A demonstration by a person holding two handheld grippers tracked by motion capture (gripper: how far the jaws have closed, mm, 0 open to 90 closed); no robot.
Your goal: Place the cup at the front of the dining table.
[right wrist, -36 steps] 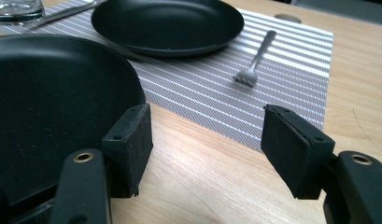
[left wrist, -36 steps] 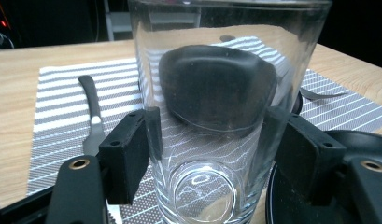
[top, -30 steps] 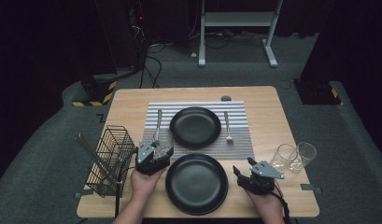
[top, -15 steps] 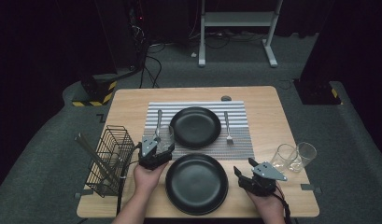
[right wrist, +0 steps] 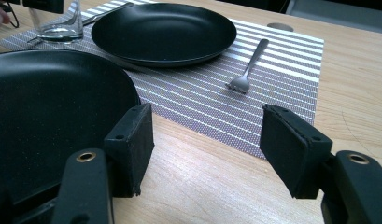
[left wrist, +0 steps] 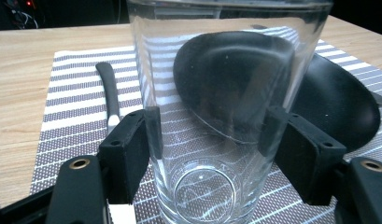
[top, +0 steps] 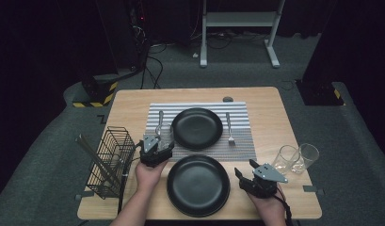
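A pale wooden desk [top: 129, 106] with a smooth grained top carries a rectangular placemat [top: 237, 150] woven in fine grey and white stripes, which serves as the landmark here.

A round, shallow black plate [top: 197, 128] with a matte, faintly speckled surface lies in the middle of the placemat. A second, similar black plate [top: 198, 185] lies on the bare wood just past the placemat's near edge.

A slim metal fork [top: 229, 127] lies on the placemat's right part. A dark-handled utensil [left wrist: 109, 91] lies along its left part.

A tall, straight-sided glass [left wrist: 226, 107] of clear, smooth material stands upright on the placemat's left part, beside the plate there. The left hand-held gripper [top: 157, 147], made of blocky black plastic, has its two flat pads pressed against the glass on either side, pinching it.

The right hand-held gripper [top: 253, 176] hovers low over bare wood off the placemat's near right corner, its jaws spread wide around nothing.

Two more clear glasses [top: 296, 157] stand touching on the wood to the right of the placemat. A black wire basket [top: 110, 162] with an open grid hangs over the desk's edge left of the placemat.
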